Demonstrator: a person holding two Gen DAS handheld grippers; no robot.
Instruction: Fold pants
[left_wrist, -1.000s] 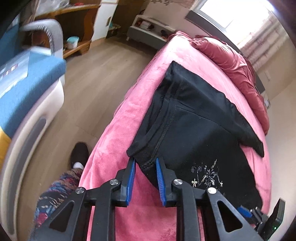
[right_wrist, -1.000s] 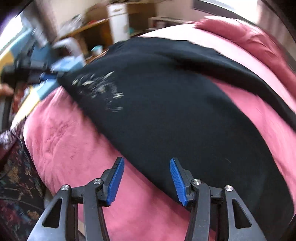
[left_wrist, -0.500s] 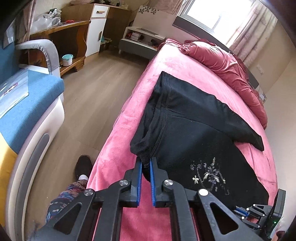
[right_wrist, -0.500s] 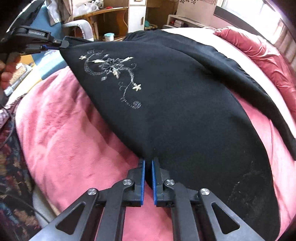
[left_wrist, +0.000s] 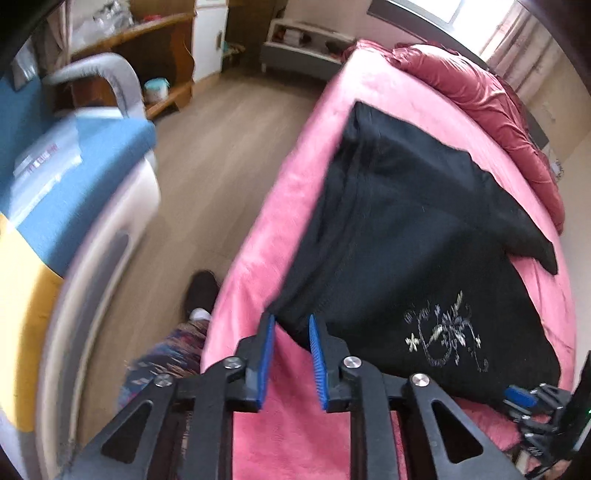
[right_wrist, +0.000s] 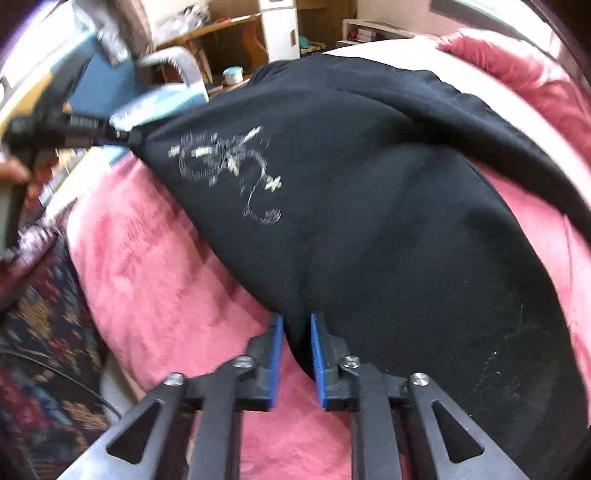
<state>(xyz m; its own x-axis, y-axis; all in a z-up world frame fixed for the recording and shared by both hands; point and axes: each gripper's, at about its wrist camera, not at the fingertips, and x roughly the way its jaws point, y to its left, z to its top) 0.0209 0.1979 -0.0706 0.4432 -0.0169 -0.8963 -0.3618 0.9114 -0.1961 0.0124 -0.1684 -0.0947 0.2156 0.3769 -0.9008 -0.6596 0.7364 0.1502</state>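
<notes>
Black pants (left_wrist: 399, 236) with pale flower embroidery (left_wrist: 443, 339) lie spread on the pink bed (left_wrist: 295, 192). My left gripper (left_wrist: 290, 321) is at their near left corner; its jaws are opening, with the corner of cloth loose between the blue pads. My right gripper (right_wrist: 295, 321) is at the near edge of the pants (right_wrist: 369, 221), further along. Its jaws are opening too, and a fold of black cloth sits in the gap. In the right wrist view the left gripper (right_wrist: 122, 134) shows at the far left by the corner, blurred.
The bed edge drops to a wood floor (left_wrist: 207, 177) on the left. A blue and yellow sofa (left_wrist: 55, 192) stands beyond it. A person's patterned trouser leg and dark shoe (left_wrist: 201, 291) are beside the bed. A crumpled red quilt (left_wrist: 480, 99) lies at the far end.
Half a second ago both grippers were shut on the cloth; now both pairs of pads stand apart. The pants lie much as before. Both views shifted slightly and are blurred.
</notes>
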